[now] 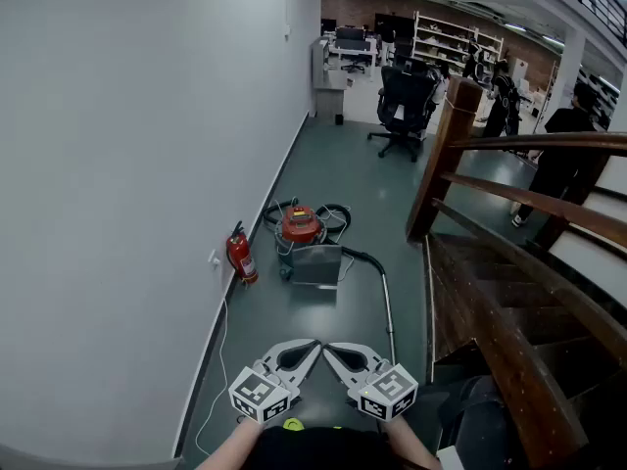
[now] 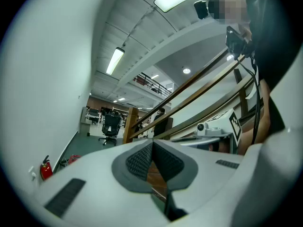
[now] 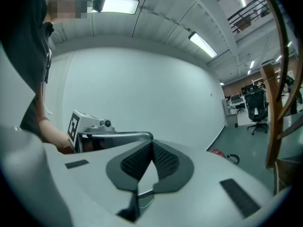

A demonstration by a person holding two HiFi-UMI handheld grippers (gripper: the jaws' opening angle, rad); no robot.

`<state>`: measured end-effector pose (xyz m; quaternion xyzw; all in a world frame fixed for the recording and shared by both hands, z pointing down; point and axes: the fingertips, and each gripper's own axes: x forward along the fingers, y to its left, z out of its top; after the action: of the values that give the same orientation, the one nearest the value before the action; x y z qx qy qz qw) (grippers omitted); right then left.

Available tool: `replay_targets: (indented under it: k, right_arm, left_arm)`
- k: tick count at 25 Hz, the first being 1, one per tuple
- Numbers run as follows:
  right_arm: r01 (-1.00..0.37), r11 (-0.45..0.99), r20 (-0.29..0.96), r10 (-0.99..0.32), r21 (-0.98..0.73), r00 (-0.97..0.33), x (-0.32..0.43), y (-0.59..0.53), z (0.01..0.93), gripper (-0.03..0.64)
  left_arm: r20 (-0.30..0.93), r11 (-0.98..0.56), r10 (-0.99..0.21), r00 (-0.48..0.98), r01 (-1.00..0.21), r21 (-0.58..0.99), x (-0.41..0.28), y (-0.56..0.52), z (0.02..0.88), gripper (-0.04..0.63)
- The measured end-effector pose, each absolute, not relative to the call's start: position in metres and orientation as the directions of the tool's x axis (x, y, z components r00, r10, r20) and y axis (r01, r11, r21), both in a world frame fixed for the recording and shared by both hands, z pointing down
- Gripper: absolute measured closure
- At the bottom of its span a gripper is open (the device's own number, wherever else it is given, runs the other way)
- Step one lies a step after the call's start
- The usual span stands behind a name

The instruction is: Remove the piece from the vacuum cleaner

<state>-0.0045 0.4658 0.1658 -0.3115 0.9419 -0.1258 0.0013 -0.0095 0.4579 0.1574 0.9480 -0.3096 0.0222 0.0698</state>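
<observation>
Head view: you're standing well back from the vacuum cleaner (image 1: 302, 228), which sits on the floor by the wall next to a fire extinguisher (image 1: 240, 255), its wand (image 1: 387, 297) trailing toward the stairs (image 1: 509, 302). Left gripper (image 1: 306, 349) and right gripper (image 1: 338, 352) are tucked in close to your body, probably just carry position.

Left gripper view: jaws clenched, nothing in them.

Right gripper view: same deal, pinched together and empty. Looks like you've got to walk over before grabbing any piece.
</observation>
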Motion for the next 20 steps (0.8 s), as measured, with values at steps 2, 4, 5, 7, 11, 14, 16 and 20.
replay_targets:
  k: [2,4,5,7,11,14,16,20]
  right_arm:
    - [-0.589,0.773,0.076,-0.59,-0.236,-0.804,-0.005,0.466,0.165,0.603]
    - [-0.591,0.772,0.078,-0.591,-0.233,-0.803,-0.006,0.467,0.165,0.603]
    - [-0.592,0.773,0.08,-0.591,-0.23,-0.803,-0.007,0.467,0.165,0.603]
    - [-0.592,0.774,0.085,-0.589,-0.225,-0.803,-0.007,0.467,0.166,0.603]
    - [-0.597,0.775,0.104,-0.589,-0.209,-0.801,-0.009,0.468,0.17,0.603]
    - [-0.596,0.776,0.106,-0.588,-0.208,-0.802,-0.011,0.469,0.172,0.603]
    - [-0.581,0.782,0.109,-0.572,-0.225,-0.813,-0.013,0.471,0.173,0.603]
    - [-0.552,0.803,0.141,-0.534,-0.225,-0.834,-0.02,0.477,0.177,0.603]
  left_arm:
    - [0.085,-0.797,-0.586,0.806,-0.592,0.123,-0.01,0.458,0.157,0.587]
    - [0.084,-0.795,-0.587,0.805,-0.593,0.128,-0.011,0.459,0.157,0.587]
    - [0.083,-0.794,-0.588,0.805,-0.594,0.129,-0.012,0.459,0.158,0.587]
    - [0.085,-0.794,-0.588,0.804,-0.594,0.131,-0.012,0.459,0.159,0.586]
    - [0.091,-0.792,-0.588,0.804,-0.595,0.139,-0.014,0.46,0.163,0.587]
    - [0.085,-0.79,-0.588,0.804,-0.594,0.149,-0.016,0.461,0.165,0.588]
    - [0.087,-0.792,-0.585,0.807,-0.591,0.154,-0.018,0.462,0.166,0.586]
    - [0.087,-0.785,-0.587,0.805,-0.592,0.182,-0.024,0.469,0.17,0.588]
